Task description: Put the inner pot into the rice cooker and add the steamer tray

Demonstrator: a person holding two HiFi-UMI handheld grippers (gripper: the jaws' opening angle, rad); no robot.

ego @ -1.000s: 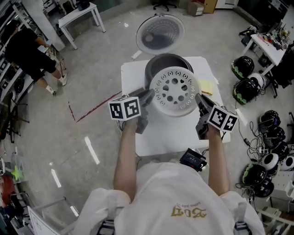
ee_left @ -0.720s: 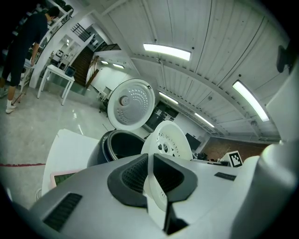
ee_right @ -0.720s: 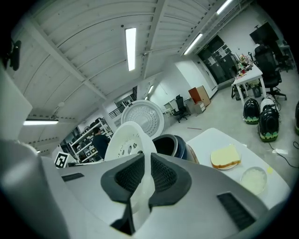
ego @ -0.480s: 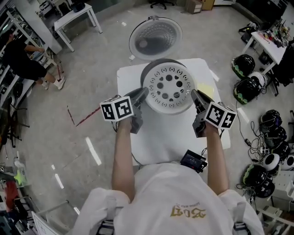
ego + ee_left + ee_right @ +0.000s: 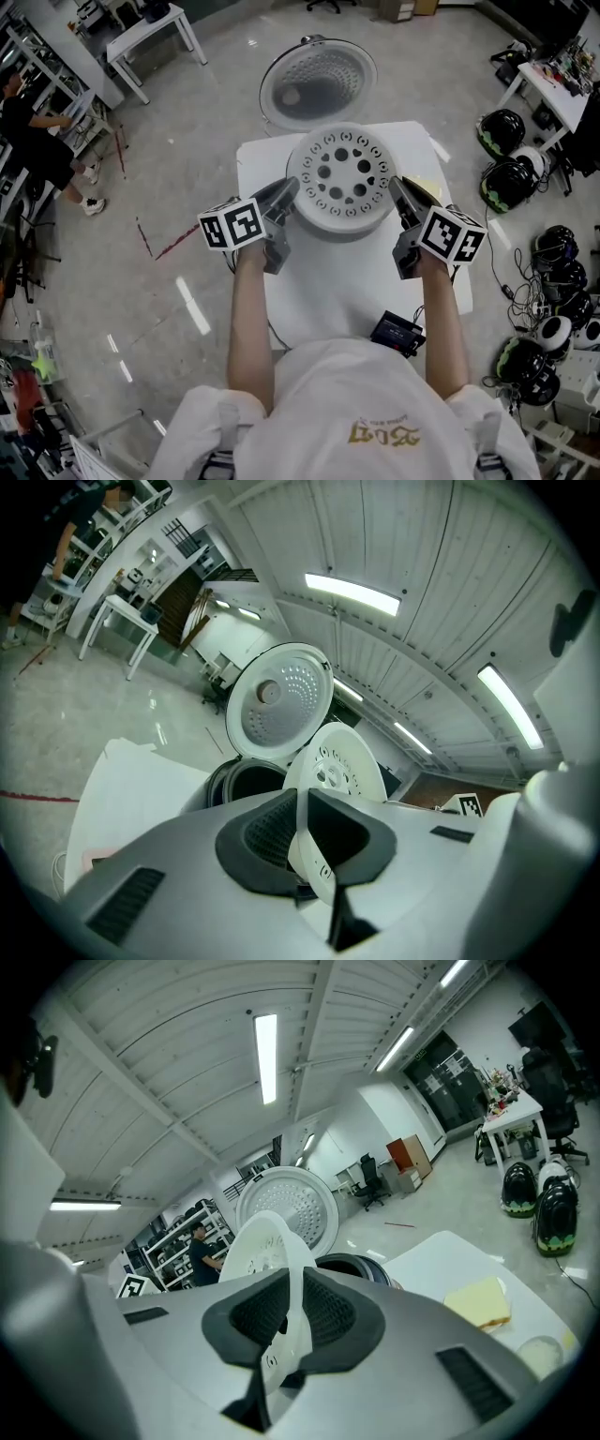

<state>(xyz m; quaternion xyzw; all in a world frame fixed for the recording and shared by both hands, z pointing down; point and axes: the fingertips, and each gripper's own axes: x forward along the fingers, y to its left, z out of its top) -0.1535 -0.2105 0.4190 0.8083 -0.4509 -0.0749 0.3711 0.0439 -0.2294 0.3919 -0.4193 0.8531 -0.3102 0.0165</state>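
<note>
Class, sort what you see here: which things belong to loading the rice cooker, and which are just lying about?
In the job:
white perforated round steamer tray
open round rice cooker
dark inner pot inside it

Lying about:
yellow rectangular pad on the table
small black device
black-and-white helmets on the floor

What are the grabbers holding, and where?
The steamer tray, by its rim: left gripper pinches its left edge, right gripper its right edge, jaws just opened slightly, tray between them.

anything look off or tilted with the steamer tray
Nothing stands out: the steamer tray looks level, clamped at opposite rims by the left gripper and right gripper, over the open rice cooker.
</note>
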